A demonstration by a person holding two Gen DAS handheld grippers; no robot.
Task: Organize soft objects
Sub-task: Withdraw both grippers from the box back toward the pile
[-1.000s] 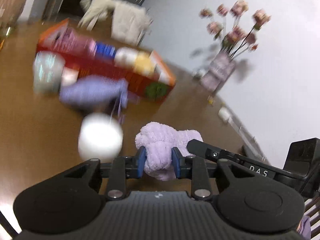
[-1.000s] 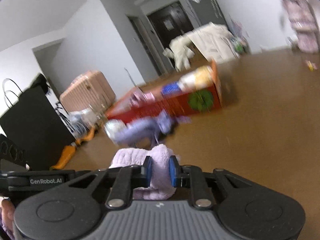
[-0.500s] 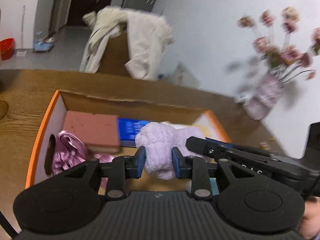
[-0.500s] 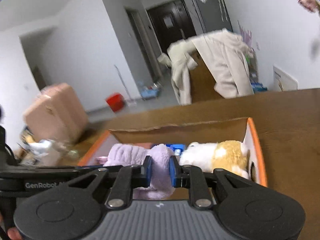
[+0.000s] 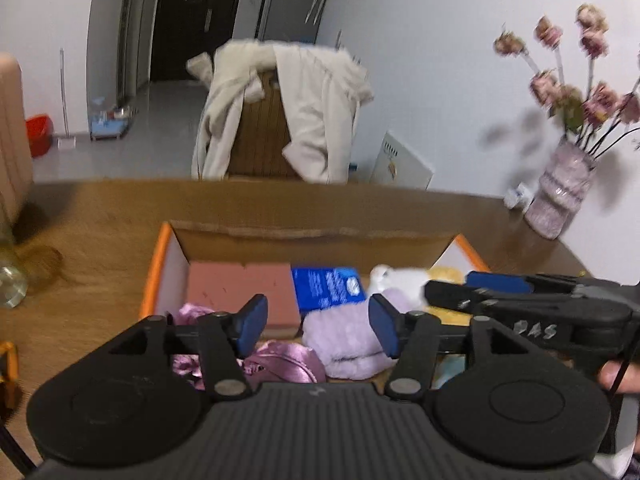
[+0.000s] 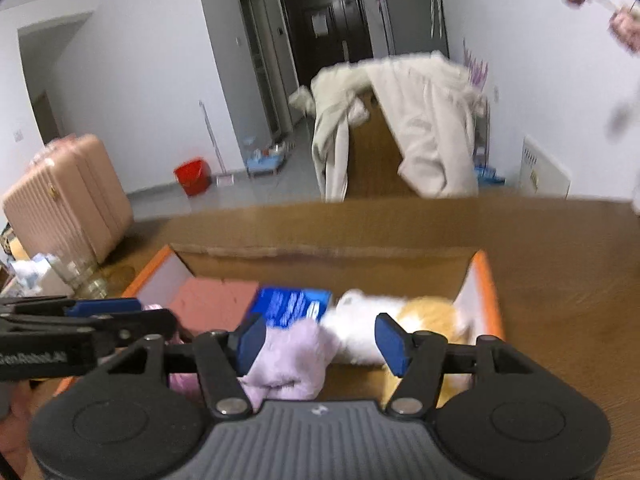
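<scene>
A lilac fluffy towel [image 5: 347, 336] lies inside the orange-rimmed cardboard box [image 5: 155, 264], also seen in the right wrist view [image 6: 288, 354]. My left gripper [image 5: 318, 326] is open above the box, with the towel between and below its jaws. My right gripper [image 6: 320, 338] is open too, its left pad close to the towel. The box [image 6: 486, 280] also holds a pink sponge [image 5: 240, 284], a blue packet [image 5: 328, 286], a white and orange plush toy [image 6: 400, 320] and a shiny purple cloth [image 5: 280, 364].
The box sits on a wooden table [image 5: 88, 216]. A vase of pink flowers [image 5: 560, 196] stands at the right. A chair draped with a cream coat [image 5: 288, 112] is behind the table. A glass jar [image 5: 10, 280] stands at the left edge.
Both grippers carried the lilac towel from the table over the box, then opened. The towel dropped out of both grips into the box.
</scene>
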